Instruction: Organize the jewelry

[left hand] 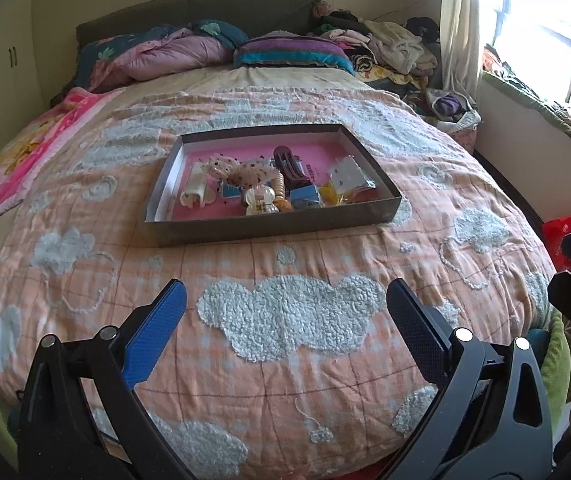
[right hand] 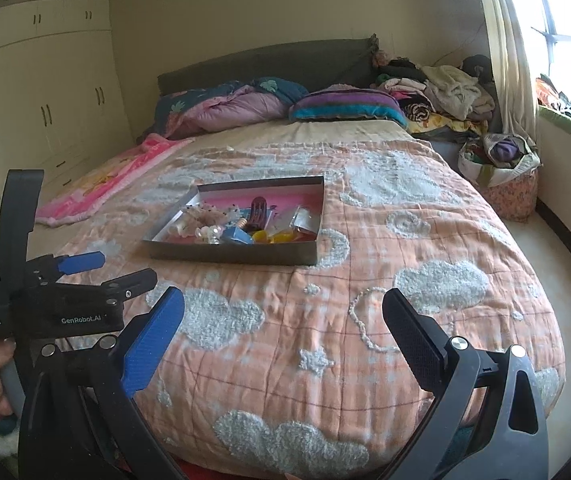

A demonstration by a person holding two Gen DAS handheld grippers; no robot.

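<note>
While both handheld grippers hang near the foot of a bed, a shallow grey cardboard tray (left hand: 269,226) with a pink floor sits well ahead of them in the middle of a peach quilt (left hand: 285,380) tufted with fluffy white clouds. The left gripper (left hand: 285,308) and the right gripper (right hand: 283,312) each show jaws spread wide and holding nothing, one blue ribbed pad facing one black pad. Everything small lies heaped together inside the tray: a dark brown claw hair clip (left hand: 289,164), a clear glossy bear-shaped trinket (left hand: 261,202), small blue boxes (left hand: 305,197), a clear plastic packet (left hand: 347,174), yellow pieces (left hand: 331,196) and a pale lacy bundle (left hand: 241,172). Whether that heap is sorted or waiting for sorting cannot be judged from these views. The risks seem plain: the soft, yielding quilt could let the light tray tip or slide under a pressing gripper, the jumble could cause one piece to drag a neighbour out with it, and smooth rounded plastic could squirt from the pads and vanish into the tufts. Bright window glare at right washes out fine detail.
</note>
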